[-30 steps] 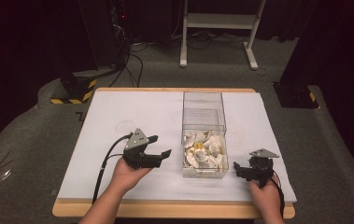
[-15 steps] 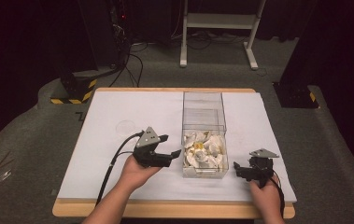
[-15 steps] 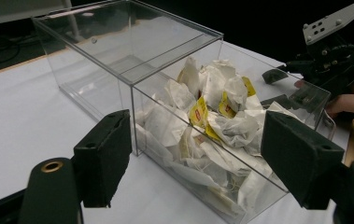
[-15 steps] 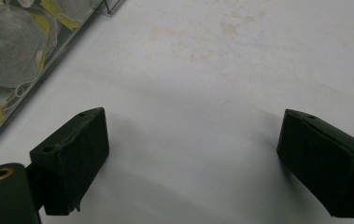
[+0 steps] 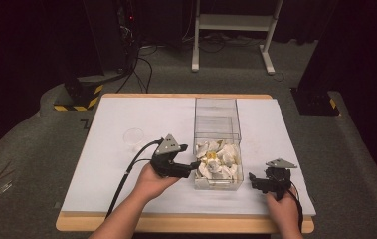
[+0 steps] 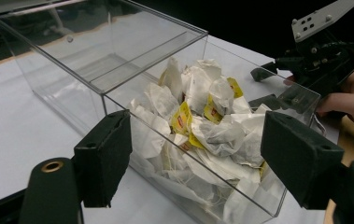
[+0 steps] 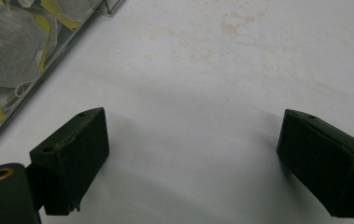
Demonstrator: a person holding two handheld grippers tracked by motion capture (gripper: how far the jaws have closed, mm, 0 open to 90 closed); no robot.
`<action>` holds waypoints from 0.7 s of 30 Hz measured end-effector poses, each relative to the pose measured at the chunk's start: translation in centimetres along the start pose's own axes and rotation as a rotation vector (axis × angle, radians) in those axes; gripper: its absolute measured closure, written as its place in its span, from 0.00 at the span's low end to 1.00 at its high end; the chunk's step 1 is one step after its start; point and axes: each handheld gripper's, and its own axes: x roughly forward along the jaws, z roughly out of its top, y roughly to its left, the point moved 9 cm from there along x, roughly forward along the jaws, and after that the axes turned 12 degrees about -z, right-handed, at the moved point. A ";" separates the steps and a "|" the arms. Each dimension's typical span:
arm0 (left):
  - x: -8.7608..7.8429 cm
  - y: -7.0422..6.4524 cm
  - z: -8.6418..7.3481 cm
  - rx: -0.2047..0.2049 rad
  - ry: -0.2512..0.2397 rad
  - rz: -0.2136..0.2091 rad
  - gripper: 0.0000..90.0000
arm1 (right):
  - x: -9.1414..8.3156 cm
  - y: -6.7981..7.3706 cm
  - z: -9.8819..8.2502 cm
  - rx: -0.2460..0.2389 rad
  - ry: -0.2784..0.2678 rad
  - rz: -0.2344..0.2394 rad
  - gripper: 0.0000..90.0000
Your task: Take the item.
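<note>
Reaching toward the clear box (image 5: 217, 149), the left gripper (image 6: 193, 158) appears to be on its approach to pick a tea bag (jaws wide, nothing between them). The tea bags (image 6: 198, 116) lie heaped inside, just ahead behind the near wall, so it likely must rise over the rim. The right gripper (image 7: 191, 158) rests wide and empty on the white mat (image 7: 240, 70) beside the box.
</note>
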 end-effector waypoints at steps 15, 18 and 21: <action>3.3 -0.8 0.4 -0.001 0.107 -0.048 0.32 | 0.0 0.0 0.0 0.000 0.000 0.000 0.10; 4.1 -0.8 0.2 0.018 0.150 -0.041 0.32 | 0.0 0.0 0.0 0.001 0.000 0.001 0.10; 4.9 -1.0 -0.1 0.037 0.213 -0.033 0.36 | 0.0 0.0 0.0 0.002 0.000 0.001 0.10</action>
